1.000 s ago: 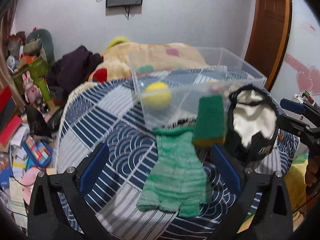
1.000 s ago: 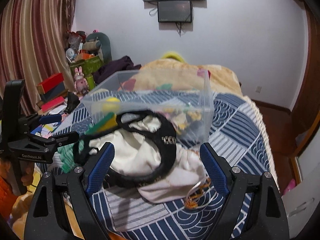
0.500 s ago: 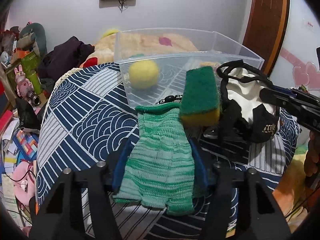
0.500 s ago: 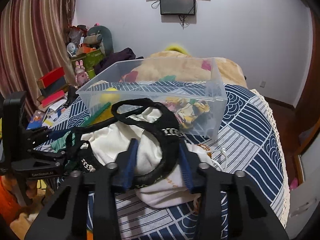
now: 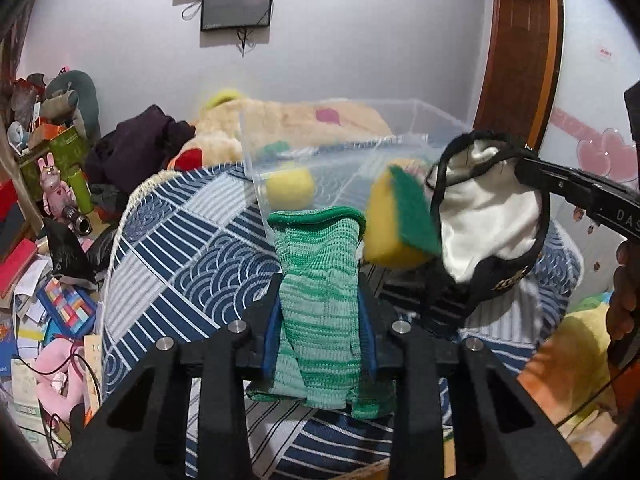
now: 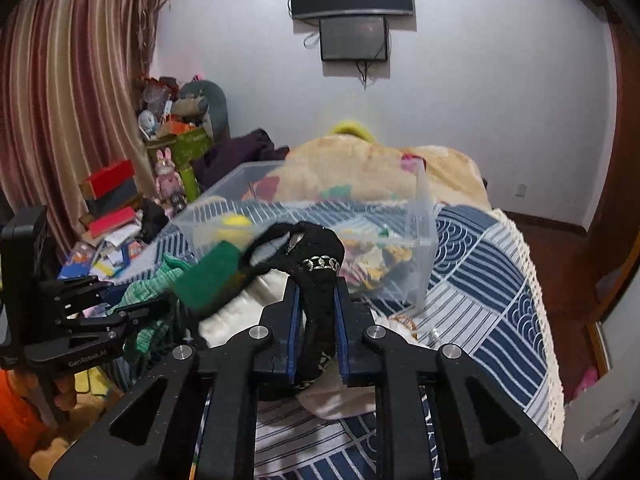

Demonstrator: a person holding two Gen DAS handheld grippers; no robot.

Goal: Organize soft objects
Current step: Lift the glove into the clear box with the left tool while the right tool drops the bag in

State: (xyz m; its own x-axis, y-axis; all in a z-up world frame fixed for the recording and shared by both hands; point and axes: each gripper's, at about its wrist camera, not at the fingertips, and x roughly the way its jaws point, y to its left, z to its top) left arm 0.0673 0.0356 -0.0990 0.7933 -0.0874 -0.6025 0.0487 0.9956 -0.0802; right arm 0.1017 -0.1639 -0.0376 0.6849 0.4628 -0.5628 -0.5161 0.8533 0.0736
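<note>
My left gripper is shut on a green knitted cloth and holds it above the bed. My right gripper is shut on the black rim of a white and black drawstring bag, lifted; the bag also shows in the left wrist view. A yellow and green sponge is tilted between cloth and bag; I cannot tell what bears it. A clear plastic bin stands behind, holding a yellow ball and small soft items.
The bed has a blue and white patterned cover. A beige plush blanket lies behind the bin. Toys, books and boxes clutter the floor at the left. A wooden door is at the right.
Both grippers closed, the left on the green cloth, the right on the bag's black rim, and lifted them. The sponge tipped over and moved up with them.
</note>
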